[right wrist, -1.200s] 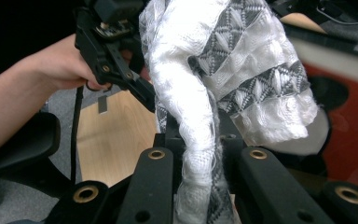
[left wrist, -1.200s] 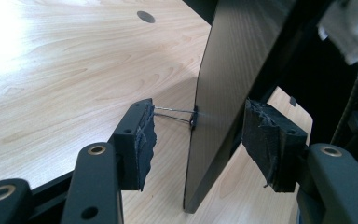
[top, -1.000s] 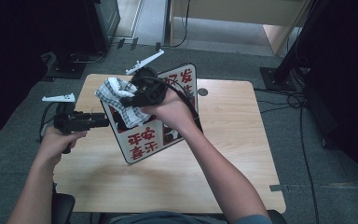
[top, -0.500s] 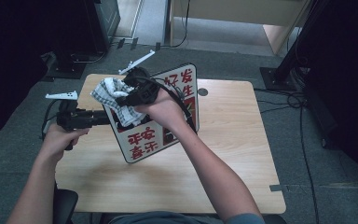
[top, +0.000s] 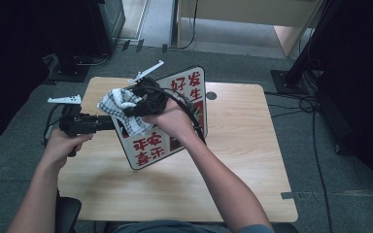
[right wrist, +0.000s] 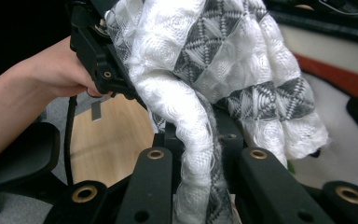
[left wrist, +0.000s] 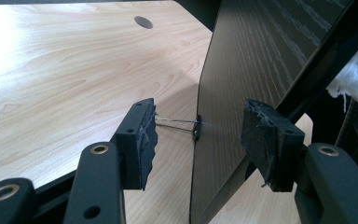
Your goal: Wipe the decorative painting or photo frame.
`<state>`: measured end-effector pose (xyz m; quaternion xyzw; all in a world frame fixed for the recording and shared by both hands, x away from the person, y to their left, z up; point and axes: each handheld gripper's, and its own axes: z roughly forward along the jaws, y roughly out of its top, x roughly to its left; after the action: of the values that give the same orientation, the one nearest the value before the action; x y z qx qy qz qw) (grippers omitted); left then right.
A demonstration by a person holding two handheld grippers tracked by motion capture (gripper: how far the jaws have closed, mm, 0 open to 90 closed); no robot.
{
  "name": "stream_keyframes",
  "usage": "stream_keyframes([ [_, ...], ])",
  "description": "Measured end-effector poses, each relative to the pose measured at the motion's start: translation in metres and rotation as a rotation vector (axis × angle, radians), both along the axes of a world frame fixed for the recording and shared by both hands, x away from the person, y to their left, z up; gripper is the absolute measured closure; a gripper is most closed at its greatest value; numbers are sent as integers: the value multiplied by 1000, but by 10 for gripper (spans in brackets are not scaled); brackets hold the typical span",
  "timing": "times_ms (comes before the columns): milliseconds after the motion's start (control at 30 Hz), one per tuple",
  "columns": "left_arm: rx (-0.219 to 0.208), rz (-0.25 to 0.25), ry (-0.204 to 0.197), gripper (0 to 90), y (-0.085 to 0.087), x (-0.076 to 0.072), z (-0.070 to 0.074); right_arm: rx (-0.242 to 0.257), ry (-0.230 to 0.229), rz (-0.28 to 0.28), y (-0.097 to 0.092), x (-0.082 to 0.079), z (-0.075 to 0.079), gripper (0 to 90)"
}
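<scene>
Since the earlier high view, the right gripper (top: 141, 99) and its cloth (top: 119, 109) have shifted left and slightly nearer across the sign board (top: 175, 121), while the left gripper (top: 109, 124) has kept its place at the board's left edge, its jaws having just closed a little. High view: the board stands tilted on the wooden table (top: 233, 145), its printed face with red characters turned toward the person; the checked cloth lies against the upper left of that face, and the left hand (top: 65, 143) grips its tool near the table's left edge. Left gripper view: the jaws of the left gripper (left wrist: 198, 135) are spread, with the board's thin edge (left wrist: 200, 154) between them and neither pad pressing on it; the board's dark, ribbed back (left wrist: 256, 60) and a small clip with wire arms (left wrist: 193, 128) on the edge appear, details hidden from above. Right gripper view: the jaws of the right gripper (right wrist: 200, 158) are pressed together, pinching the white-and-grey cloth (right wrist: 214, 60), whose bunched folds rise ahead; beyond it lie the left gripper's body (right wrist: 98, 51), the left hand (right wrist: 51, 79) and part of the board's printed face (right wrist: 345, 88).
</scene>
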<state>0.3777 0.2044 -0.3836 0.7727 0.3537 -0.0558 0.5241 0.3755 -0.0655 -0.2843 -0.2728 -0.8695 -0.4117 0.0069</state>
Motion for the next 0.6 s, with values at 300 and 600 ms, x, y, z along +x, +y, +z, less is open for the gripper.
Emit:
stream_keyframes([
  [300, 11, -3, -3, 450, -1, 0, 0, -9, 20, 5, 0, -3, -13, 810],
  [600, 10, -3, -3, 451, -1, -1, -1, -16, 20, 2, 0, -6, -22, 810],
])
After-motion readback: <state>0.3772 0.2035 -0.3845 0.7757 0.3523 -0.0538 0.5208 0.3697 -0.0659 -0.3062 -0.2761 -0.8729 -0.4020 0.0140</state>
